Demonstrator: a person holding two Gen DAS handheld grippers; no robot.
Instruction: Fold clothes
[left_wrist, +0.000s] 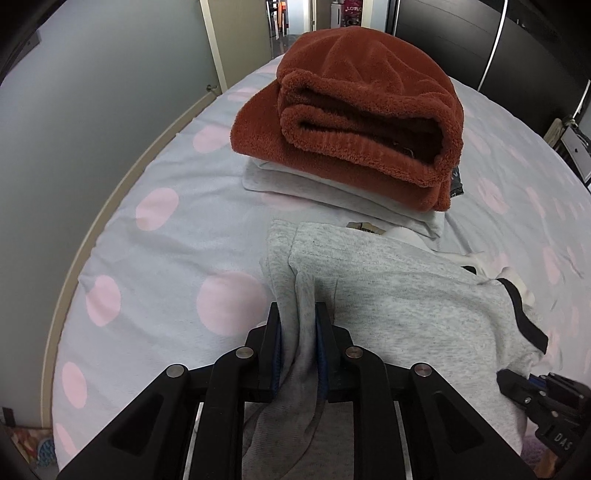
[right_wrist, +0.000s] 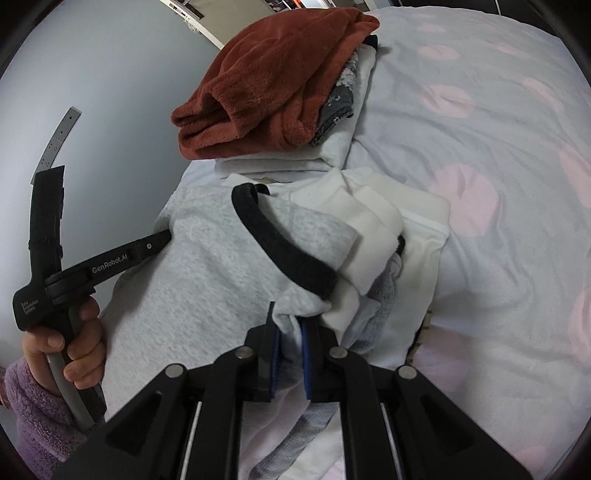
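The grey sweatshirt is lying on the spotted bedsheet, just in front of a stack of folded clothes topped by a rust fleece, and both grippers are gripping it at its near edge. The left gripper is pinching a bunched fold of grey fabric between its blue pads – the cloth is filling the narrow gap and running forward from the fingers toward the stack. The right gripper is pinching pale fabric just below the black-trimmed neckline, its jaws nearly together with the cloth caught between them. From the right wrist view, the left hand is holding its tool off to the left, across the sweatshirt's width. So the garment is stretching crosswise between the two grips, its long axis running side to side in front of the person, while the free bulk is lying ahead of both sets of fingers. Both hands seem equally near – the next fold likely depends on moving the two pinched points together, keeping that edge level.
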